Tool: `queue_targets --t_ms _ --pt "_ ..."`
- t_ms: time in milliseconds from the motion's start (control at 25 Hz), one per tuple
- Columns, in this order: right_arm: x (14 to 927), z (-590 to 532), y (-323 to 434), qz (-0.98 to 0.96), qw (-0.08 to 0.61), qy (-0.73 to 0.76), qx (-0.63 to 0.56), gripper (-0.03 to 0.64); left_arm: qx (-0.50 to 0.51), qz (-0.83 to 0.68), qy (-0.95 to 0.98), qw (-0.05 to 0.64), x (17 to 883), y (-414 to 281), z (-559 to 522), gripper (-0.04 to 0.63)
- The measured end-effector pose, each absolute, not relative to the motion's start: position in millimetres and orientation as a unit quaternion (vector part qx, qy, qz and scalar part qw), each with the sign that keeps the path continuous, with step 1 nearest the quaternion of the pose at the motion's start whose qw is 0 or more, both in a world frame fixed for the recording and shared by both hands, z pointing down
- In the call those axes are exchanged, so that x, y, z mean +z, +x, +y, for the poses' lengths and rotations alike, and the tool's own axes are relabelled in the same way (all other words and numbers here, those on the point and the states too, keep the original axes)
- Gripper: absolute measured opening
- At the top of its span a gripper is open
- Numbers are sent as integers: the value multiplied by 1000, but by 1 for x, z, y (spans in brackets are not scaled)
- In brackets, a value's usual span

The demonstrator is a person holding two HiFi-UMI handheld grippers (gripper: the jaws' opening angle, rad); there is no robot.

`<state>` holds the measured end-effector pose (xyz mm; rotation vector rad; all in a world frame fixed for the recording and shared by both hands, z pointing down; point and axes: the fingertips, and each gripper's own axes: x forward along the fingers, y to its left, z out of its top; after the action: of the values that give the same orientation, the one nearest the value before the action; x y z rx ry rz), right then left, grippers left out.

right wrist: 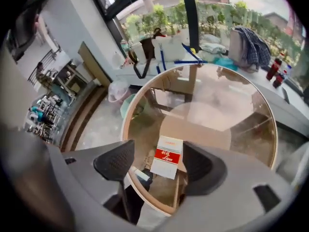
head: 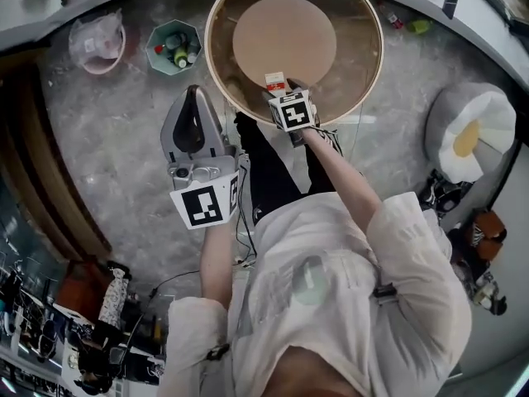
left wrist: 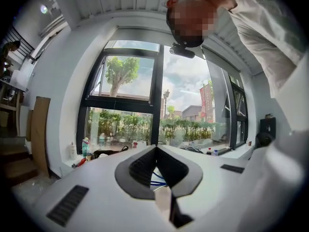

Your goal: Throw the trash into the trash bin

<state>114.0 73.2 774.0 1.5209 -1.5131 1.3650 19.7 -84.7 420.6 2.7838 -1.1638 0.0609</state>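
Note:
A small white box with a red label [head: 275,82] lies on the round glass table [head: 364,81] near its front rim. My right gripper [head: 283,96] points steeply down over it. In the right gripper view the box [right wrist: 167,157] sits between the wide-apart jaws of the right gripper [right wrist: 157,162], close to the right pad [right wrist: 200,163] and well clear of the left one. My left gripper [head: 192,93] hangs level over the floor left of the table, its jaws closed tip to tip with nothing held [left wrist: 155,151]. A green hexagonal trash bin [head: 173,46] with bottles in it stands on the floor at the back left.
A pink bin lined with a plastic bag [head: 97,44] stands beside the green one. A white beanbag with a yellow patch [head: 469,135] and shoes [head: 445,193] are at the right. A cluttered window ledge [right wrist: 203,47] runs behind the table. Shelves and a red box [head: 83,284] crowd the lower left.

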Motion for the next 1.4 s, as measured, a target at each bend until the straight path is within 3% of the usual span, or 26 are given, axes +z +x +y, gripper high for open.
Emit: queue_targets --t_ms 440,760,1160,1400 --pt "836 105 112 -409 279 622 606 304 67 -368 923 94 470 -5 -117 11" --pt "869 112 112 -401 320 617 597 304 70 -363 923 102 480 -7 -118 11" --pt "854 84 117 -411 326 612 592 279 68 -355 926 107 478 0 -107 11" --pt "800 35 145 -471 291 640 533 279 55 -366 925 81 444 4 -104 11"
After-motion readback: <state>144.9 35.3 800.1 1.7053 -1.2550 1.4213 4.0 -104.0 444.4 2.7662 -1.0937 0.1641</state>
